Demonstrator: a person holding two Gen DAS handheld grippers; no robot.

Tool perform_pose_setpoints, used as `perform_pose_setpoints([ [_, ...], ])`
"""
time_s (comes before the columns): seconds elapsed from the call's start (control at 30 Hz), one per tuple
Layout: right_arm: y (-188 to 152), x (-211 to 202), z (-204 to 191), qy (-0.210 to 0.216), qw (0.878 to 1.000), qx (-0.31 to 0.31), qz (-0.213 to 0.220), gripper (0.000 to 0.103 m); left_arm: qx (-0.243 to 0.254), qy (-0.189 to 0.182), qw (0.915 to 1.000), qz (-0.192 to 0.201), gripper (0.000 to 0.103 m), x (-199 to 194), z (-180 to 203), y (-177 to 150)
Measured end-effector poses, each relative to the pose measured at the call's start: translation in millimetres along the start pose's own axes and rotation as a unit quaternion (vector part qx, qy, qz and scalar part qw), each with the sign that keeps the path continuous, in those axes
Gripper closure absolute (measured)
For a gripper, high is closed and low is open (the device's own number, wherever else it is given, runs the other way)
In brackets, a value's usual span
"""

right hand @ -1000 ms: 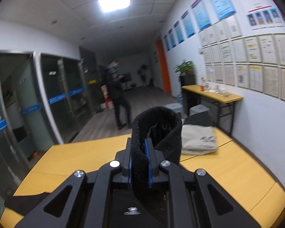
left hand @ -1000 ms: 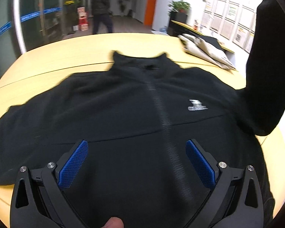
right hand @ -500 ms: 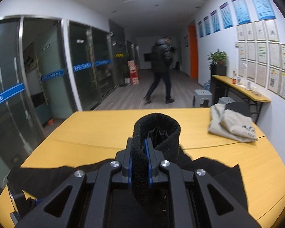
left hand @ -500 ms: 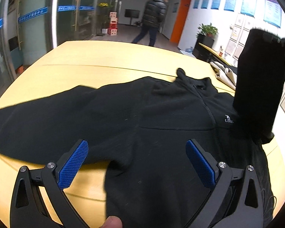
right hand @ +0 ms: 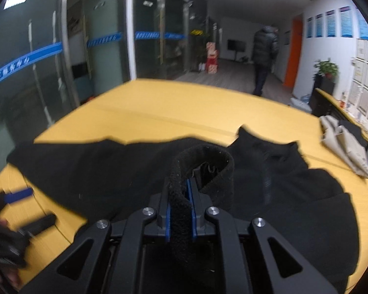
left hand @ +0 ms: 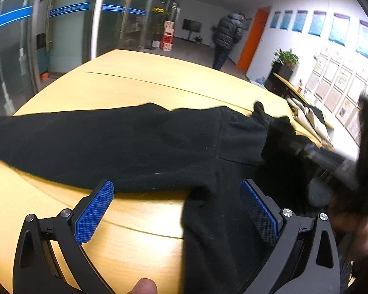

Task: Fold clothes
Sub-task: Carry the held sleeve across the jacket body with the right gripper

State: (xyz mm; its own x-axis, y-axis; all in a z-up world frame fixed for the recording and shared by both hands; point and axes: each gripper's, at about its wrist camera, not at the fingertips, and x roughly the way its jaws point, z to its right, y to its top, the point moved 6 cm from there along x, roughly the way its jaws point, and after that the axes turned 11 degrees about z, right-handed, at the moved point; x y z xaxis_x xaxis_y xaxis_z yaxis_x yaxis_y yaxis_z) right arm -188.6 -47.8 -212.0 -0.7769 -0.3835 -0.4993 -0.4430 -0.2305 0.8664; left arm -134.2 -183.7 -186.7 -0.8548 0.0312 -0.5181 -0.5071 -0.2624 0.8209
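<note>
A black fleece jacket (left hand: 159,144) lies spread on the yellow table (left hand: 139,80), its left sleeve stretched out to the left. It also shows in the right wrist view (right hand: 294,178). My left gripper (left hand: 176,210) is open and empty, just above the jacket's left armpit and the table. My right gripper (right hand: 180,198) is shut on the cuff of the right sleeve (right hand: 203,161) and holds it over the jacket's body. The right gripper shows blurred at the right of the left wrist view (left hand: 331,161).
A folded beige garment (right hand: 343,144) lies at the table's far right (left hand: 309,117). A person in a dark coat (right hand: 265,54) walks away down the corridor. Glass partitions stand to the left, and a side desk with a plant to the right.
My right gripper has come down and leftward with the sleeve cuff, over the jacket's body. My left gripper has shifted left toward the left sleeve. The person has walked further away.
</note>
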Motion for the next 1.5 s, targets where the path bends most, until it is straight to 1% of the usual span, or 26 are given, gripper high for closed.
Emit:
perform_pose_setpoints([
  [0.13, -18.8, 21.0, -23.2, 0.031, 0.999, -0.025, -0.021, 0.091, -0.026, 0.022, 0.9994, 0.012, 0.0, -9.9, -22.9, 0.8],
  [0.23, -26.2, 33.3, -40.1, 0.064, 0.997, -0.04, -0.035, 0.092, -0.044, 0.031, 0.9984, 0.014, 0.0, -14.5, -36.3, -1.6],
  [0.33, -37.9, 44.0, -63.2, 0.115, 0.991, -0.037, -0.053, 0.091, -0.084, 0.032, 0.9959, 0.014, 0.0, -17.0, -51.7, -5.3],
  [0.43, -41.6, 46.2, -77.7, 0.146, 0.987, -0.03, -0.068, 0.091, -0.095, 0.045, 0.9943, 0.016, 0.0, -18.5, -63.5, -9.3],
  [0.47, -38.0, 42.2, -77.0, 0.155, 0.986, -0.015, -0.067, 0.091, -0.097, 0.048, 0.9941, 0.014, 0.0, -18.1, -66.0, -11.0],
  [0.5, -31.5, 35.0, -70.7, 0.157, 0.986, 0.001, -0.057, 0.085, -0.098, 0.05, 0.9938, 0.012, 0.0, -17.7, -68.4, -12.5],
  [0.53, -24.5, 27.1, -63.3, 0.159, 0.986, 0.017, -0.046, 0.073, -0.1, 0.051, 0.9936, 0.011, 0.0, -17.1, -69.9, -13.5],
  [0.57, -18.5, 16.7, -53.7, 0.149, 0.988, 0.033, -0.03, 0.064, -0.102, 0.052, 0.9934, 0.01, 0.0, -16.6, -71.2, -14.3],
  [0.6, -15.2, 9.0, -43.8, 0.139, 0.989, 0.047, -0.019, 0.046, -0.101, 0.051, 0.9935, 0.011, 0.0, -16.9, -71.4, -14.5],
  [0.63, -15.5, 5.0, -32.2, 0.126, 0.99, 0.059, -0.015, 0.035, -0.099, 0.05, 0.9937, 0.011, 0.0, -17.1, -71.3, -14.5],
  [0.67, -16.5, 1.5, -20.3, 0.113, 0.991, 0.069, -0.013, 0.032, -0.099, 0.048, 0.9939, 0.011, 0.0, -16.8, -69.9, -13.9],
  [0.73, -28.8, 9.1, -4.9, 0.094, 0.993, 0.063, -0.038, 0.031, -0.095, 0.04, 0.9946, 0.011, 0.0, -14.8, -64.5, -12.2],
  [0.77, -32.7, 12.5, -0.2, 0.094, 0.992, 0.06, -0.052, 0.031, -0.092, 0.038, 0.995, 0.01, 0.0, -13.8, -61.7, -11.7],
  [0.83, -46.4, 21.3, -1.1, 0.113, 0.988, 0.046, -0.092, 0.031, -0.082, 0.032, 0.9961, 0.007, 0.0, -9.8, -53.3, -11.1],
  [0.87, -50.2, 19.3, -4.6, 0.121, 0.988, 0.03, -0.096, 0.031, -0.077, 0.03, 0.9965, 0.007, 0.0, -8.4, -50.2, -11.0],
  [0.9, -53.2, 15.9, -8.6, 0.128, 0.987, 0.013, -0.097, 0.029, -0.073, 0.028, 0.9969, 0.006, 0.0, -7.0, -47.3, -11.0],
  [0.93, -56.3, 12.6, -12.6, 0.135, 0.986, -0.004, -0.098, 0.023, -0.072, 0.027, 0.9971, 0.005, 0.0, -5.6, -45.2, -11.2],
  [1.0, -63.5, 8.1, -19.7, 0.136, 0.985, -0.041, -0.096, 0.021, -0.069, 0.024, 0.9974, 0.003, 0.0, -2.7, -41.1, -11.7],
  [1.03, -67.2, 7.7, -22.4, 0.135, 0.985, -0.056, -0.096, 0.021, -0.068, 0.023, 0.9974, 0.002, 0.0, -1.2, -40.2, -11.9],
  [1.07, -72.1, 11.8, -24.1, 0.126, 0.985, -0.073, -0.098, 0.024, -0.067, 0.023, 0.9975, 0.001, 0.0, 0.6, -38.8, -12.2],
  [1.13, -71.9, 15.3, -21.9, 0.114, 0.985, -0.081, -0.099, 0.047, -0.066, 0.023, 0.9976, 0.0, 0.0, 0.6, -37.8, -13.0],
  [1.17, -68.2, 15.4, -19.0, 0.115, 0.986, -0.074, -0.092, 0.055, -0.066, 0.022, 0.9976, 0.0, 0.0, 1.1, -37.5, -13.4],
  [1.23, -58.8, 12.6, -15.1, 0.112, 0.988, -0.068, -0.081, 0.074, -0.067, 0.021, 0.9975, 0.001, 0.0, 1.6, -37.9, -14.1],
  [1.33, -43.3, 9.4, -10.8, 0.116, 0.99, -0.05, -0.069, 0.082, -0.072, 0.023, 0.9971, 0.003, 0.0, 0.8, -40.7, -13.4],
  [1.43, -25.1, 2.4, -17.7, 0.138, 0.989, -0.03, -0.045, 0.082, -0.074, 0.024, 0.9969, 0.007, 0.0, -0.6, -42.2, -12.6],
  [1.5, -24.8, 6.3, -31.6, 0.152, 0.986, -0.038, -0.047, 0.081, -0.076, 0.025, 0.9968, 0.005, 0.0, 0.5, -42.9, -13.7],
])
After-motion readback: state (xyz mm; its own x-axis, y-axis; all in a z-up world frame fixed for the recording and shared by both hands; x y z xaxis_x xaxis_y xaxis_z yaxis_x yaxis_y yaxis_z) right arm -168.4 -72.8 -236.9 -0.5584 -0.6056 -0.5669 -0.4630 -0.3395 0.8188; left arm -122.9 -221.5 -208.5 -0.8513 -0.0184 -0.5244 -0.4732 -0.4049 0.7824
